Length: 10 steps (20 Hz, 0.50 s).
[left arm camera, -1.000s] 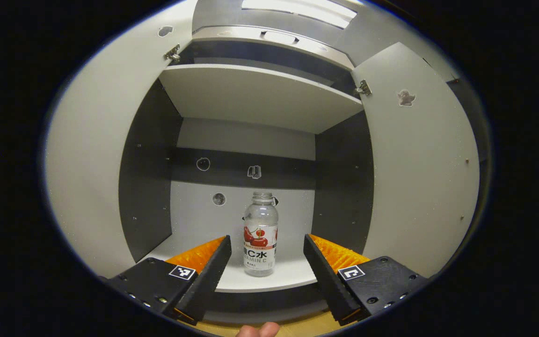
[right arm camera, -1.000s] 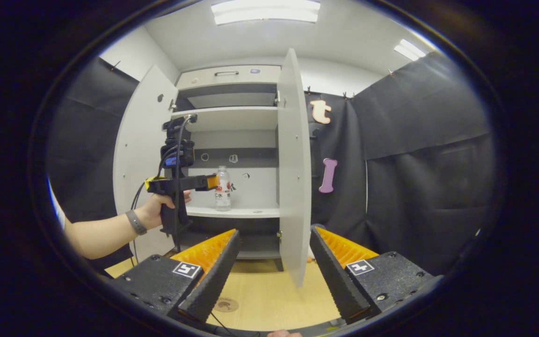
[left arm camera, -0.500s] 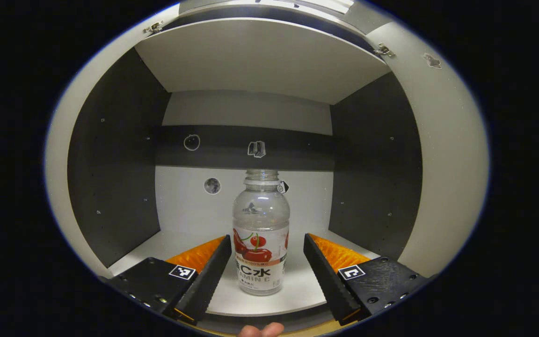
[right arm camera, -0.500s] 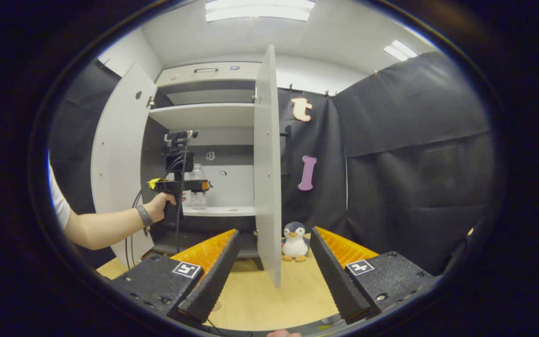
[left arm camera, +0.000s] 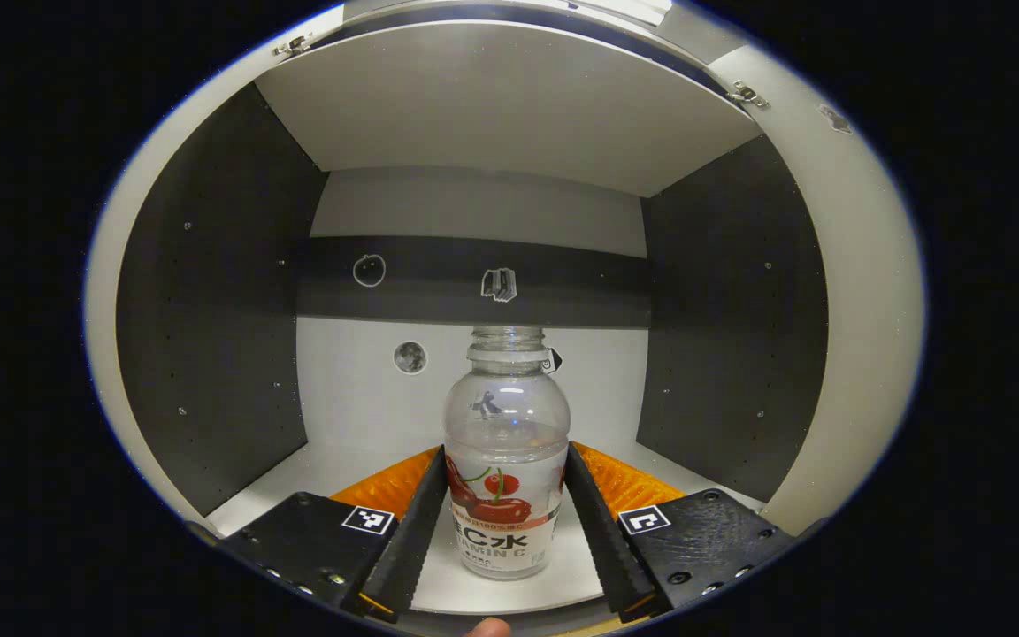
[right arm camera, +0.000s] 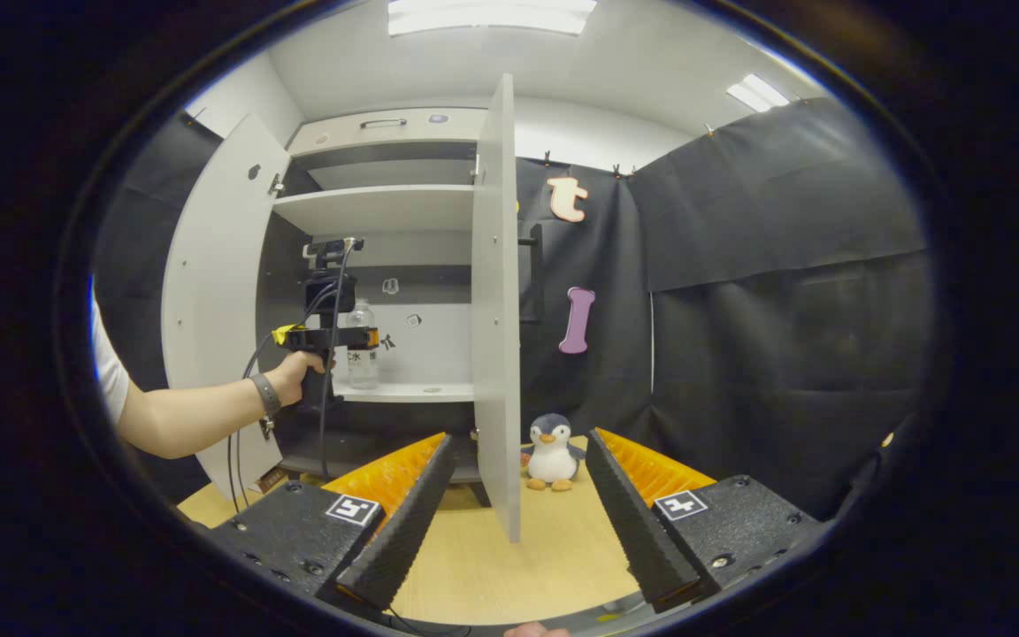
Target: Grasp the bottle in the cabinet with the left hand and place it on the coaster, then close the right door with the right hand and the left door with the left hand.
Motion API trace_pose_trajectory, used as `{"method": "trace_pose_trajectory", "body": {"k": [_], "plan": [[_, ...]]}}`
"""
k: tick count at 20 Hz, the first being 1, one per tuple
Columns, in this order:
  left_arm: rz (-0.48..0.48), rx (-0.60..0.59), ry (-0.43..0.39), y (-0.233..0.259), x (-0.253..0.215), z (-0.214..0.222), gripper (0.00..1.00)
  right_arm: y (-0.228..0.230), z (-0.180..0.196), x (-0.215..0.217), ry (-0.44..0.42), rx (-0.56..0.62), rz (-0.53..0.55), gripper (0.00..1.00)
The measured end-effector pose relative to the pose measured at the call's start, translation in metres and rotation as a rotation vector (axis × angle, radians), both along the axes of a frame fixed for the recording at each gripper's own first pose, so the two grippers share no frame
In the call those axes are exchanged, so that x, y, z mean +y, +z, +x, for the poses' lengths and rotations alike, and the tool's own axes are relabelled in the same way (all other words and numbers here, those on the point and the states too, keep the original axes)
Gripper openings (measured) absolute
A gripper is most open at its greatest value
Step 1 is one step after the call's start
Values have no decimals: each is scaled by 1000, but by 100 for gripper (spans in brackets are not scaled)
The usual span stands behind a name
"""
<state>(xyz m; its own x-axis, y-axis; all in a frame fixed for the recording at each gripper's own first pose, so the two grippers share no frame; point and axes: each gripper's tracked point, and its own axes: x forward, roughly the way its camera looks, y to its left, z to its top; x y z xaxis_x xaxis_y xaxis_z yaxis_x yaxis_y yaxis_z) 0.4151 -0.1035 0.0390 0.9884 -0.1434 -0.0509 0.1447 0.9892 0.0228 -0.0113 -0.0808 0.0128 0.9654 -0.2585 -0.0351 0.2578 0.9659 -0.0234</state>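
- Since the earlier frames, the left gripper (left arm camera: 505, 518) has advanced into the cabinet (left arm camera: 209, 310) and its fingers have drawn in from a wide stance to flank the bottle's label on both sides.
- Bottle (left arm camera: 506, 469): stands upright on the lower shelf (left arm camera: 341, 460), long axis vertical, neck open with no cap seen, label facing the camera.
- Left gripper state: fingers close against the bottle's lower body, one on each side. Contact appears made or all but made; whether they press firmly cannot be told.
- Key relation: the bottle lies dead ahead and centred between the left fingers, which cross its vertical axis level at label height. Judged well placed for a lift and straight withdrawal.
- Right gripper (right arm camera: 514, 522): fingers spread wide, holding nothing, well back from the cabinet over the wooden floor (right arm camera: 545, 557).
- Right door (right arm camera: 494, 301): open, edge-on just ahead of the right gripper, which is the nearer hand to it. Left door (right arm camera: 213, 292) also open.
- A penguin toy (right arm camera: 552, 451) sits on the floor beyond the right door.
- Risk: the open neck may spill if the bottle tilts.
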Motion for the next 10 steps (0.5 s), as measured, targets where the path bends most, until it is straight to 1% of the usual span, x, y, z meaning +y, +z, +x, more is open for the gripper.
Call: {"method": "trace_pose_trajectory", "body": {"k": [3, 7, 8, 9, 10], "plan": [[-18, -15, -37, 16, 3, -32, 77, 2, 4, 4, 29, -6, 0, 98], [-45, -28, -93, 29, 4, -87, 77, 3, 10, 16, 75, -15, 3, 98], [-50, -35, -105, 29, 5, -104, 80, 5, 11, 19, 81, -19, -5, 98], [-57, -37, -119, 27, 4, -123, 77, 6, 13, 20, 86, -23, -12, 98], [-65, -35, -135, 23, 3, -141, 77, 8, 14, 23, 93, -29, -15, 98]]}}
